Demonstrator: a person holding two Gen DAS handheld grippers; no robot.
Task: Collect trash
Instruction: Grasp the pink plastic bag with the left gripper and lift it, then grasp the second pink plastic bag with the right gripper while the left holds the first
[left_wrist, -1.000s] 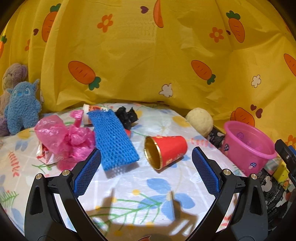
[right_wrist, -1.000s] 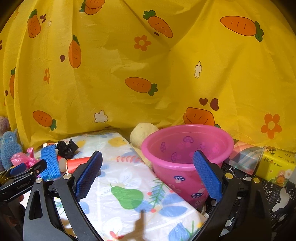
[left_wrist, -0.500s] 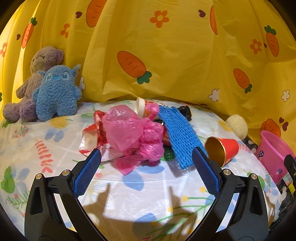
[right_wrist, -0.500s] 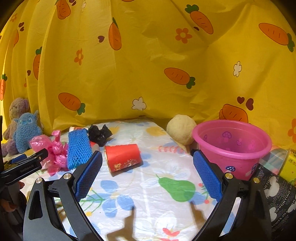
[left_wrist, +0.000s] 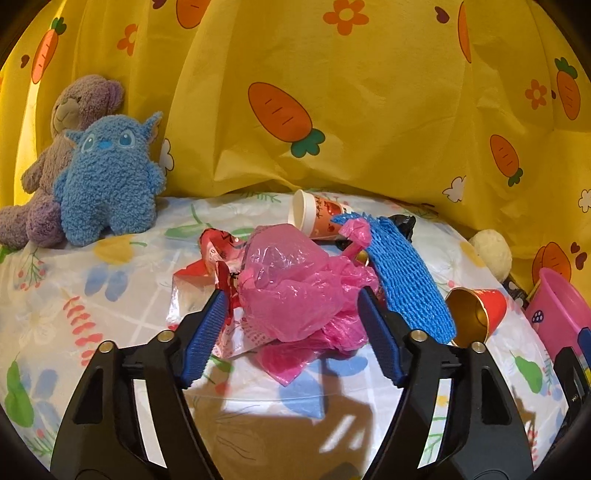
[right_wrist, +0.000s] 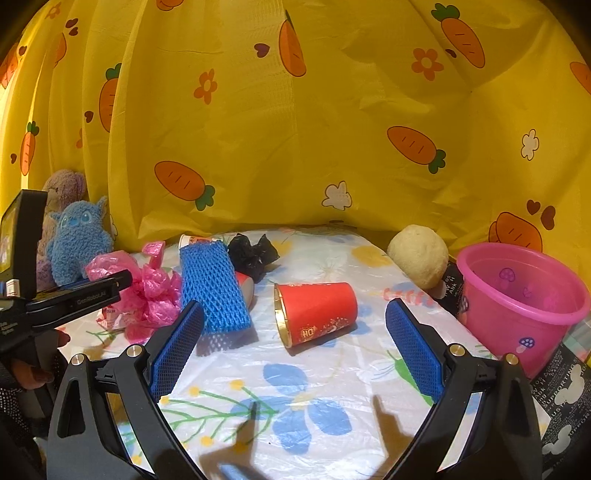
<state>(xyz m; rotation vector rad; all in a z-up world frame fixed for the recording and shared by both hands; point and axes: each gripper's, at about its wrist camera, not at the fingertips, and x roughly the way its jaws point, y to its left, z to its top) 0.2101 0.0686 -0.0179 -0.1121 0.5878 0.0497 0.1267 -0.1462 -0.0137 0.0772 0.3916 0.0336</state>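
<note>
The left gripper (left_wrist: 291, 325) has swung from the red paper cup (left_wrist: 476, 314) to the crumpled pink plastic bag (left_wrist: 295, 291), left of that cup. Its jaws are closing, pads not yet pressing. The right gripper (right_wrist: 295, 347) stands wide, empty, facing the cup; the pink bucket (right_wrist: 524, 306) sits right of it.

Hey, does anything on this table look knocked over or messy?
Yes. The red paper cup lies on its side, and a white-rimmed cup is tipped over behind the crumpled pink plastic bag. A blue foam net and black scrap lie loose, none in the pink bucket.
</note>
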